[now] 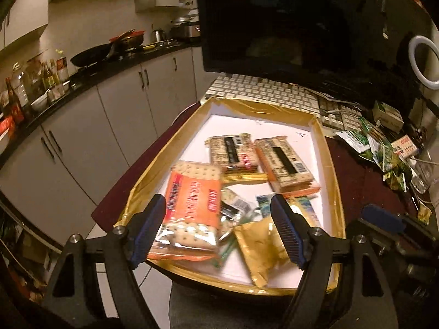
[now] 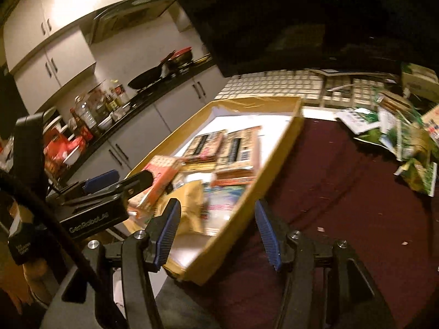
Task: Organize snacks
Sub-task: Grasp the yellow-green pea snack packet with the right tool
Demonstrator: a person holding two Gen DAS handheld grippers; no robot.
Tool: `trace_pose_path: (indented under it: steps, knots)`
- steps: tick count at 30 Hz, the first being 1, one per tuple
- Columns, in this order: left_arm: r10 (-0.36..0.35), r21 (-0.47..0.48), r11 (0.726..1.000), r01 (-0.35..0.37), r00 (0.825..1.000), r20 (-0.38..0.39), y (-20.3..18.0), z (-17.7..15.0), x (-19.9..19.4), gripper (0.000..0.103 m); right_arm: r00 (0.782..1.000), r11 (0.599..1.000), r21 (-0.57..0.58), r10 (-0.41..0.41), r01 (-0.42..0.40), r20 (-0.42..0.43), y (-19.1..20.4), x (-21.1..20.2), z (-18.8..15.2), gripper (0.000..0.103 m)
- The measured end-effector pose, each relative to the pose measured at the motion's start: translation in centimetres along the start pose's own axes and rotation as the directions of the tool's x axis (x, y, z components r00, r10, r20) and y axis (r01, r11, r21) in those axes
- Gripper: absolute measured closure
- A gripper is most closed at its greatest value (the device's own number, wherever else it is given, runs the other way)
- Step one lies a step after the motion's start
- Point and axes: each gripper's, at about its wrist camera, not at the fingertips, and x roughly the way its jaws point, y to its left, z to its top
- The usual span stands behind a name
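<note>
A gold-walled tray [image 1: 326, 148] with a white floor lies on the maroon table [image 2: 343, 192]. In it are an orange cracker packet [image 1: 192, 200], two cracker packets [image 1: 233, 150] [image 1: 285, 161] lying label-down, a gold pouch [image 1: 260, 249] and some small sachets. My left gripper [image 1: 218, 219] hovers open over the tray's near end; the orange packet lies below its left finger, not pressed. My right gripper [image 2: 216, 231] is open above the tray's near right wall [image 2: 247, 192], gripping nothing. The left gripper [image 2: 123, 181] also shows in the right wrist view. A heap of green snack packets [image 2: 406, 142] lies right of the tray.
A white keyboard [image 1: 263, 90] and a dark monitor [image 1: 301, 22] stand just behind the tray. A ring light [image 1: 424, 60] and small boxes crowd the far right. A kitchen counter [image 1: 82, 79] with bottles and pans runs along the left. Bare maroon cloth lies between tray and heap.
</note>
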Motion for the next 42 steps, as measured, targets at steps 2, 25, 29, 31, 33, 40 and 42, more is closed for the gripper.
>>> trace_pose_path:
  steps: [2, 25, 29, 31, 33, 40, 42]
  knots:
    - [0.004, 0.015, 1.0, -0.004, 1.0, 0.004, -0.5, 0.1, -0.2, 0.024, 1.0, 1.0, 0.021, -0.013, 0.013, 0.008, -1.0, -0.5, -0.1, 0.046]
    - [-0.234, 0.1, 0.966, 0.239, 0.971, -0.054, -9.6, -0.4, -1.7, 0.024, 0.891, 0.87, 0.241, -0.452, 0.43, 0.043, -15.2, -11.9, -0.3, 0.043]
    - [-0.243, 0.109, 0.963, 0.248, 0.968, -0.054, -10.3, -0.4, -1.9, 0.024, 0.834, 0.804, 0.234, -0.549, 0.546, -0.059, -16.3, -12.9, -0.3, 0.043]
    - [-0.245, 0.111, 0.962, 0.251, 0.968, -0.057, -10.5, -0.5, -1.8, 0.024, 0.826, 0.79, 0.246, -0.555, 0.561, -0.1, -17.3, -13.2, -0.8, 0.043]
    - [-0.245, 0.116, 0.961, 0.25, 0.968, -0.062, -10.8, -0.6, -1.7, 0.024, 0.829, 0.793, 0.242, -0.54, 0.559, -0.143, -17.7, -12.7, -1.2, 0.05]
    - [-0.24, 0.126, 0.961, 0.246, 0.969, -0.066, -11.2, -0.8, -1.7, 0.024, 0.793, 0.777, 0.166, -0.577, 0.607, -0.195, -17.0, -10.2, -1.9, 0.066]
    - [-0.244, 0.127, 0.959, 0.252, 0.967, -0.073, -11.5, -0.7, -1.5, 0.024, 0.803, 0.792, 0.151, -0.565, 0.592, -0.189, -16.6, -10.1, -1.9, 0.066]
